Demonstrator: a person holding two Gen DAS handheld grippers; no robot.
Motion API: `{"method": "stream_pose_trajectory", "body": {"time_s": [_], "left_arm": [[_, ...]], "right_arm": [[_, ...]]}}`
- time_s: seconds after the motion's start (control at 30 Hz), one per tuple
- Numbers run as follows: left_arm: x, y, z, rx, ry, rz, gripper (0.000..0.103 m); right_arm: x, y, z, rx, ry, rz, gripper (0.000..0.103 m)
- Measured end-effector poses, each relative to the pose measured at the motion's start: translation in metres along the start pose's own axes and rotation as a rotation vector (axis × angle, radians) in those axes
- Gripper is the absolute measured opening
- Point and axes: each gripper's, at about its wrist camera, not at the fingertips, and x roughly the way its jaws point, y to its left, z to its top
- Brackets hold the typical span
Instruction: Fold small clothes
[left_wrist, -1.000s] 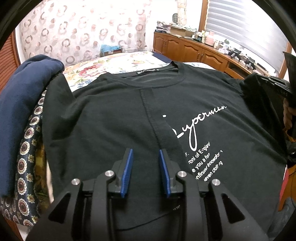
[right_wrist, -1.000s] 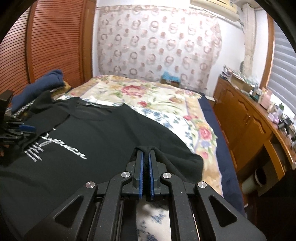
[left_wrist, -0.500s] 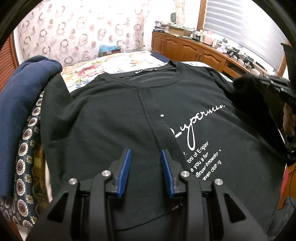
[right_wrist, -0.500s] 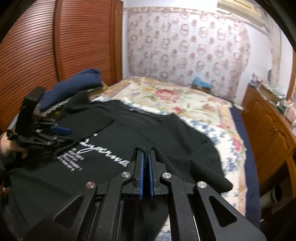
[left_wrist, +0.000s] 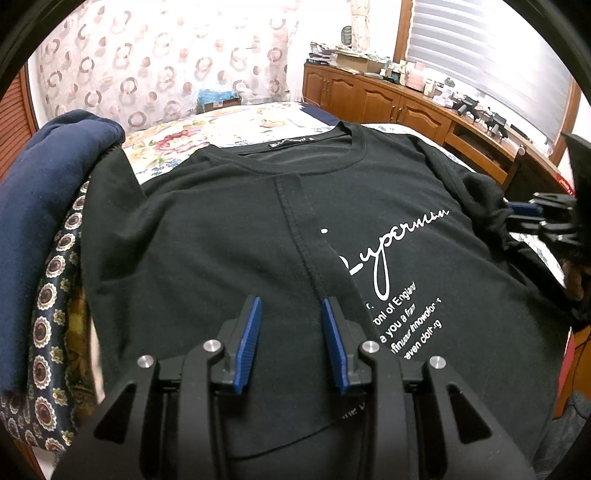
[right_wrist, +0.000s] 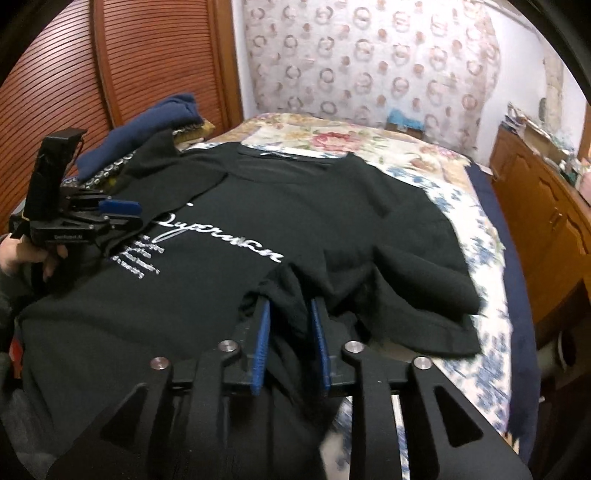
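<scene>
Now the right gripper (right_wrist: 290, 314) has its blue pads parted, where a second ago they were pinched together on the sleeve; a bunched fold of the black T-shirt (right_wrist: 314, 218) sits loosely between them, and whether it touches either pad is hard to tell. The left gripper (left_wrist: 290, 314) is apart as before, hovering over the folded-in left panel with nothing between its pads. The shirt lies chest-up across the near end of the bed (right_wrist: 480, 258), its neckline toward the far end. Its print is partly covered by the fold, and its hem is hidden under the gripper bodies. A navy garment (left_wrist: 40, 206) is heaped at the bed's left edge.
</scene>
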Motion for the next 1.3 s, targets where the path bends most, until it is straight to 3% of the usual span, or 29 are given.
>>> {"method": "stream_pose_trajectory", "body": {"time_s": [0.27, 0.5, 0.67, 0.87, 1.03, 1.13, 1.3], "left_arm": [[0.0, 0.0, 0.0, 0.006, 0.0, 0.008, 0.033], [-0.005, 0.005, 0.001, -0.044, -0.009, -0.012, 0.033], [-0.031, 0.01, -0.002, -0.084, -0.089, 0.01, 0.033], [-0.059, 0.013, -0.004, -0.108, -0.158, 0.05, 0.033], [-0.077, 0.013, -0.01, -0.12, -0.206, 0.06, 0.033], [-0.086, 0.011, -0.014, -0.126, -0.227, 0.058, 0.033], [-0.098, 0.003, -0.018, -0.12, -0.257, 0.068, 0.033]], "right_arm": [[-0.031, -0.052, -0.002, 0.082, -0.044, -0.095, 0.032], [0.001, -0.096, -0.013, 0.173, 0.053, -0.174, 0.032], [0.011, -0.108, -0.019, 0.208, 0.079, -0.204, 0.032], [0.012, -0.109, -0.018, 0.194, 0.07, -0.178, 0.032], [0.015, -0.105, -0.011, 0.165, 0.096, -0.121, 0.003], [0.014, -0.096, -0.004, 0.131, 0.083, -0.128, 0.002], [-0.002, -0.073, 0.028, 0.087, -0.025, -0.087, 0.002]]}}
